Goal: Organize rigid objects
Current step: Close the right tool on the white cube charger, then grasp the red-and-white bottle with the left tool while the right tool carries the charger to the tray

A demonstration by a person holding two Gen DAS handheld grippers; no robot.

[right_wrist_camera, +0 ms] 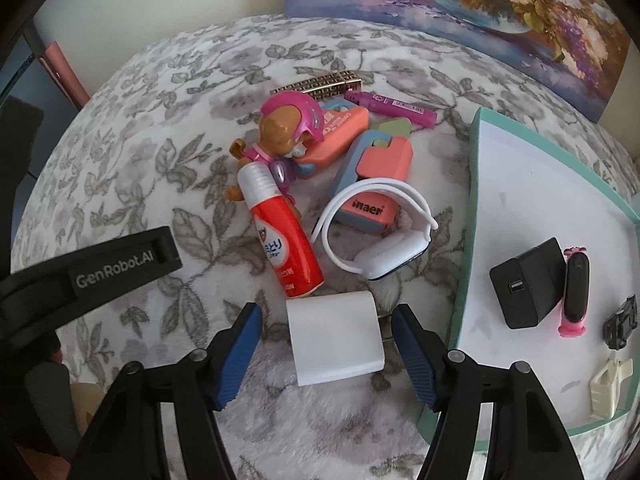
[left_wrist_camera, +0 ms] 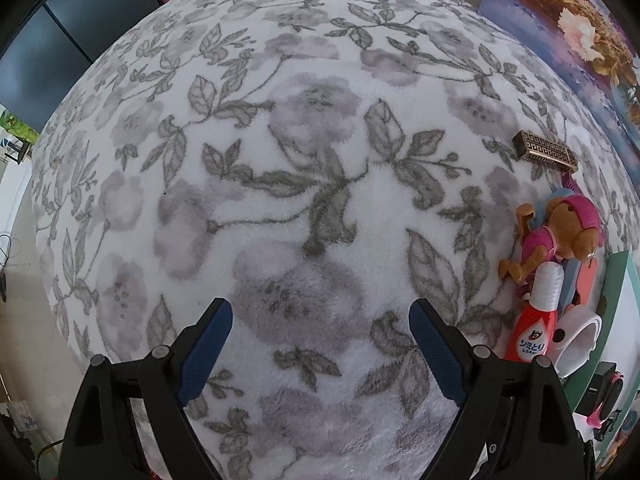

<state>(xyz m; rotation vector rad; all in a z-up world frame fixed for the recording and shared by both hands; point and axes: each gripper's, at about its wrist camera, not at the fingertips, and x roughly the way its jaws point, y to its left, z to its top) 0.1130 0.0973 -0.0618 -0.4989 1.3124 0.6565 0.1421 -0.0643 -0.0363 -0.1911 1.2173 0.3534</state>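
My right tongs (right_wrist_camera: 326,354) stand wide open and hold nothing, with the white plug adapter (right_wrist_camera: 334,338) lying between the two blue pads at the lower centre of the right wrist view, touching neither. It sits straight ahead, its longer side running roughly along the fingers, its metal prongs poking out toward the right pad. It is a plain white, glossy, rounded block, lying flat on the floral blanket (right_wrist_camera: 132,168). I judge the right arm far nearer; a small push forward and a close should take it.

Just above it lie the red stain-remover bottle (right_wrist_camera: 286,236) and the white smartwatch (right_wrist_camera: 380,240); the teal tray (right_wrist_camera: 472,208) at the right already carries a black charger (right_wrist_camera: 524,284).

My left tongs (left_wrist_camera: 320,344) are also open and empty, over bare blanket.
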